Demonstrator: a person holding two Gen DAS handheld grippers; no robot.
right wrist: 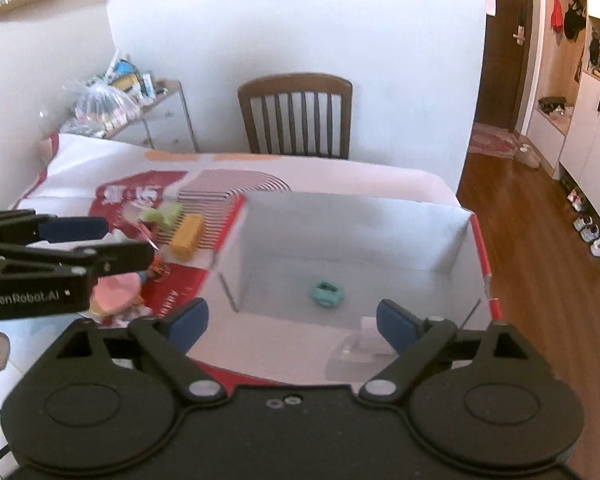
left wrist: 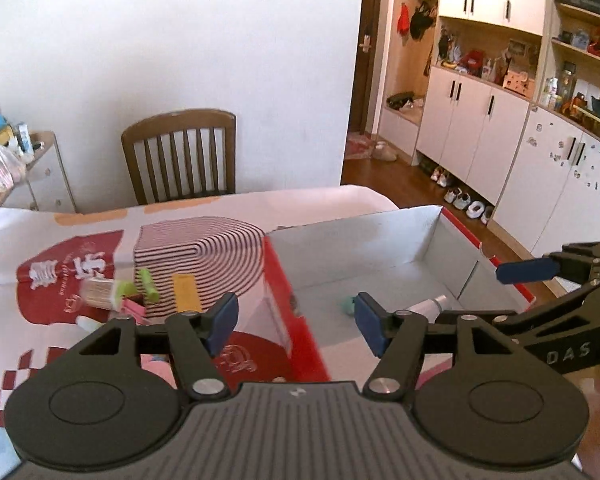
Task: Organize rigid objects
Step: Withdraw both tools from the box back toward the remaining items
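Left wrist only: white tube in box

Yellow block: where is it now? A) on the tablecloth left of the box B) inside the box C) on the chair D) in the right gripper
A: the yellow block lies on the tablecloth beside the box; both grippers are open, holding nothing.

Left gripper and right gripper: matte black linkage arms with silver pivot screws, round black hubs, blue pads; white lettering "GenRobot.AI" and "DAS" on the sides.
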